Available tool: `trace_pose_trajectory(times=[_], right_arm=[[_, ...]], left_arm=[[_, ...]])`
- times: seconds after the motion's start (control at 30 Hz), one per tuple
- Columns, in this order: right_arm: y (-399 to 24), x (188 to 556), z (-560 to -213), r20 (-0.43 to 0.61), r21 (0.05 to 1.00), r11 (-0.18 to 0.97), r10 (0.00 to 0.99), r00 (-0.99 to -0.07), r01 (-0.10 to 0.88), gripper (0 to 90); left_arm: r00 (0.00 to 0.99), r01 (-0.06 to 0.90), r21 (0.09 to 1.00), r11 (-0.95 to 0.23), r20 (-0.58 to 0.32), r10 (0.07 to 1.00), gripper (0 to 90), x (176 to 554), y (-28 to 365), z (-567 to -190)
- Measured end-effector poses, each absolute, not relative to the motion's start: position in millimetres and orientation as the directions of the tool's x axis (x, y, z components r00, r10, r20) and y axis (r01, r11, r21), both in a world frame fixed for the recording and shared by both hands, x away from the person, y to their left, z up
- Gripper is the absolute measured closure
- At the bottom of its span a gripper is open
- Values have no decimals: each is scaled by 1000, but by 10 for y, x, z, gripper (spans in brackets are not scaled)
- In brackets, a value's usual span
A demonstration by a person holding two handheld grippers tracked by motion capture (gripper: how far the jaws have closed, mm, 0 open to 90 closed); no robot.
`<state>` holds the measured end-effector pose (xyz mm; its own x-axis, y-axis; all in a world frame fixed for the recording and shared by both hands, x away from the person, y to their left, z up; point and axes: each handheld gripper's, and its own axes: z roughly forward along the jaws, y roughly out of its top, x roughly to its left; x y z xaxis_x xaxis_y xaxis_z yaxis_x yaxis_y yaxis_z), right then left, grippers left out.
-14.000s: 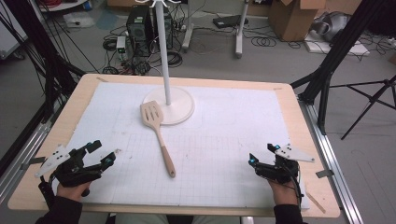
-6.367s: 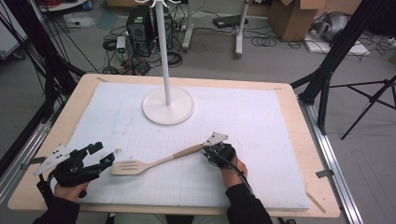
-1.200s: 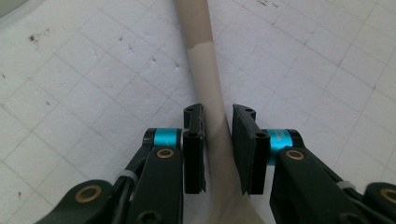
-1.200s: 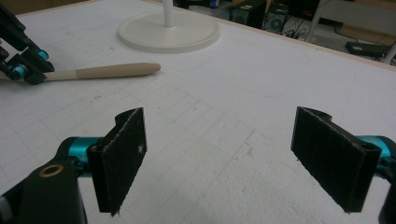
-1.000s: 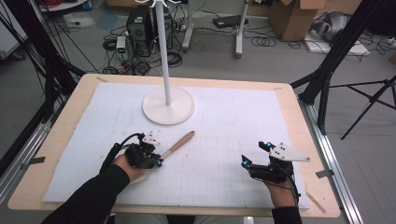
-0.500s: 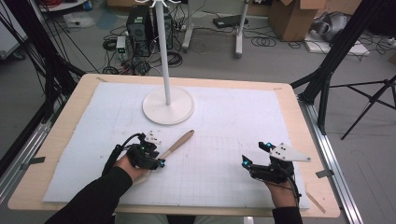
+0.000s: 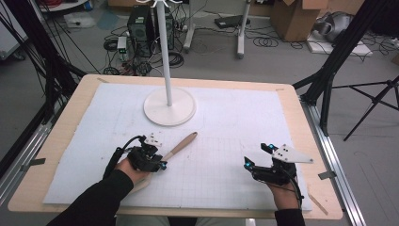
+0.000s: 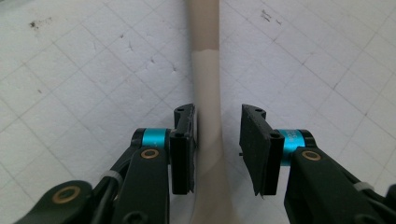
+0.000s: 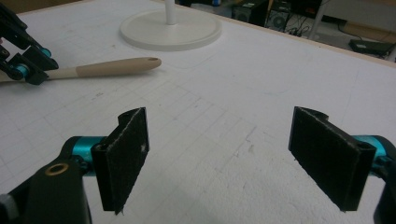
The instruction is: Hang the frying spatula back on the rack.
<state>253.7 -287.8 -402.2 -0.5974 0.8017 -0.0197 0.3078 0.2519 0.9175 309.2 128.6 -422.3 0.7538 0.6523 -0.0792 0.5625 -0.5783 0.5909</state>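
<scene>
Your left gripper (image 8: 217, 135) has just been closing around the spatula (image 8: 208, 93) neck, one pad touching, the other clear. The spatula lies on the mat (image 7: 235, 117). Your right gripper (image 9: 219, 154) stands wide, empty.

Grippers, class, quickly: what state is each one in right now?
Left gripper: jaws open around the spatula handle, one pad touching, a gap at the other.
Right gripper: jaws wide open, empty.
</scene>
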Motion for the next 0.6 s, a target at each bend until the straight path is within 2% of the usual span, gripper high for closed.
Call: trace_pose_trajectory(times=[0.13,0.3,0.6], right_arm=[[-2876,2534,-4024,-14,916,250,802,-598,314,188],[-2872,2536,-4026,-12,916,249,800,-599,315,188],[-2862,2539,-4025,-14,915,253,798,-602,315,189]], left_arm=[[756,553,591,-587,-60,652,675,3086,1280,-4224],[755,538,598,-594,-29,655,747,3070,1276,-4237],[756,535,597,-598,-21,655,777,3059,1264,-4239]])
